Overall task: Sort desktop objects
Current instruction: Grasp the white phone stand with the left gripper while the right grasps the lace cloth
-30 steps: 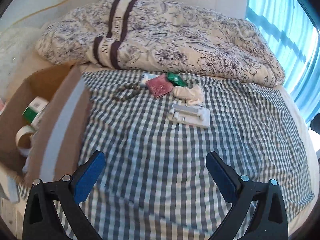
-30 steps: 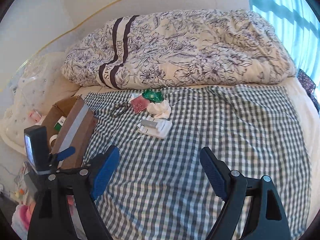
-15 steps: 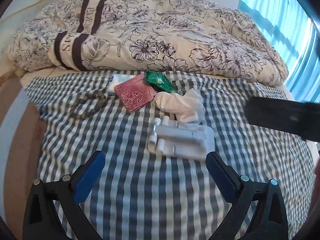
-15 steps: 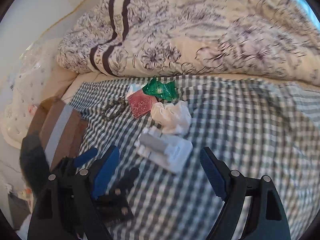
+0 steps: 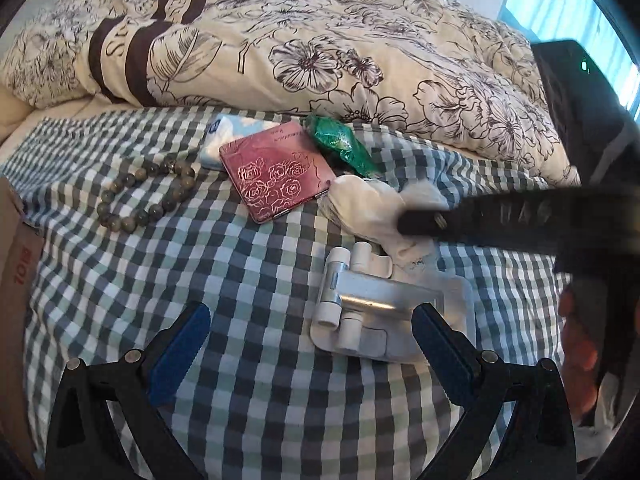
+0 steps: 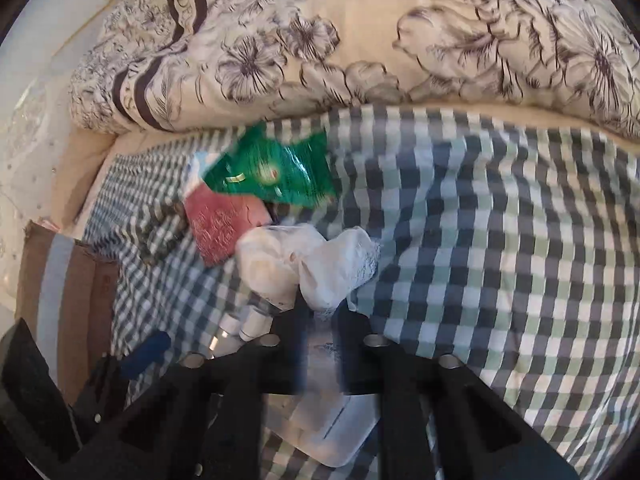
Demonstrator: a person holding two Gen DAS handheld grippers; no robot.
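Down on the green, grey and white checked bedspread (image 5: 240, 380), a small cluster of oddments below the cream floral duvet with brown stripes (image 5: 320, 40)

Right gripper (image 6: 320, 316) pinched tight on the near edge of the crumpled white cloth (image 6: 320, 260), fingers almost together with fabric between them; seen from the left wrist as a dark, blurred bar reaching in from the right to that same cloth

Left gripper (image 5: 310, 312) spread wide and holding nothing, low over the bedspread, right finger in front of the near edge of the white and silver folding stand (image 5: 380, 304)

Cloth lying just beyond the stand and touching it, and just beside the corner of the dark red flat case embossed with roses (image 5: 276, 172)

Crinkled green foil packet (image 5: 344, 146) behind the case, against the duvet's edge

Pale blue and white soft pack (image 5: 228, 136) partly tucked under the case's far left corner

String of round grey-brown beads (image 5: 144, 192) looped to the left of the case, apart from it

Brown cardboard box with a pale tape strip (image 6: 68, 292) at the left edge of the bedspread, contents not visible
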